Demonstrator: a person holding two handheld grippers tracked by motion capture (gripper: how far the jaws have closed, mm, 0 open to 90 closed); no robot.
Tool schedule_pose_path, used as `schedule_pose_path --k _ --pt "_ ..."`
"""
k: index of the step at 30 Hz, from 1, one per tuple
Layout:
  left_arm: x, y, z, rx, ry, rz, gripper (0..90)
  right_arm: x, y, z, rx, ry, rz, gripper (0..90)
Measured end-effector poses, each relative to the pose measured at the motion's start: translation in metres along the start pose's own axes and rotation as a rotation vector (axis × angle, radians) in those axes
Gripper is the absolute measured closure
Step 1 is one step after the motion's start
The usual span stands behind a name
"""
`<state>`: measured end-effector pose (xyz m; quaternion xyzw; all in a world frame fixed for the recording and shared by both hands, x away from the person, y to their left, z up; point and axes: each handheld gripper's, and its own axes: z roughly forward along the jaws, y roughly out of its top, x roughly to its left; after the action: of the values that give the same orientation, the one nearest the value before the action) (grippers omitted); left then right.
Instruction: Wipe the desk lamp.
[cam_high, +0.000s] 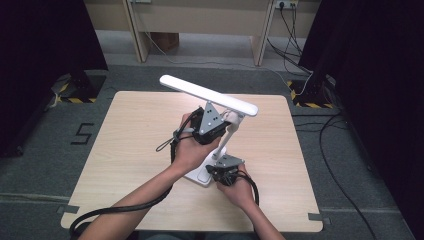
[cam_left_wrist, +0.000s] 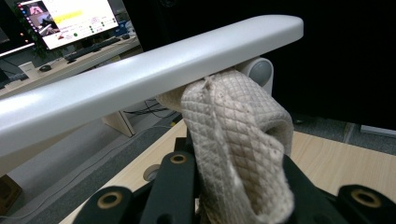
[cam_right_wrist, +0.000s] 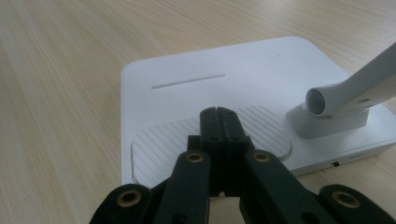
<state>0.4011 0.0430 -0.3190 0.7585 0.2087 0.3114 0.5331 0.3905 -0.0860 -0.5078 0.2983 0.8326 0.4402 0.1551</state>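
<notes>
On the tabletop (cam_high: 130, 150) stands the lamp (cam_high: 210, 95). Your left gripper (cam_high: 212, 122) jaws clamp a cloth (cam_left_wrist: 233, 135) pressed against the underside of the lamp's bar. Your right gripper (cam_right_wrist: 218, 114) jaws are closed empty, resting on the lamp's base (cam_right_wrist: 187, 70).

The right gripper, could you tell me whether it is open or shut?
Shut. In the right gripper view, its fingers meet tip to tip with nothing between them, pressing down on the ribbed pad of the lamp base.

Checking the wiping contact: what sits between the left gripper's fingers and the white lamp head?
A beige quilted cloth, clamped in the left gripper, presses against the underside of the white lamp head, in the left gripper view.
</notes>
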Motion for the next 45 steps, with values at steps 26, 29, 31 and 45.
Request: schedule_pose_path --k 26,29,31,45 --pt "-0.003 -0.014 0.002 0.002 0.001 0.005 80.7 0.0 0.0 0.0 0.002 0.001 -0.002 90.0" --pt "-0.003 -0.016 0.002 0.005 0.002 0.001 80.7 0.0 0.0 0.0 0.001 0.0 -0.001 90.0" --pt "-0.002 -0.017 0.003 0.011 0.004 -0.001 80.6 0.0 0.0 0.0 -0.001 -0.002 -0.001 90.0" --pt "-0.004 -0.029 0.007 0.034 0.006 -0.011 80.6 0.0 0.0 0.0 0.001 -0.002 -0.001 90.0"
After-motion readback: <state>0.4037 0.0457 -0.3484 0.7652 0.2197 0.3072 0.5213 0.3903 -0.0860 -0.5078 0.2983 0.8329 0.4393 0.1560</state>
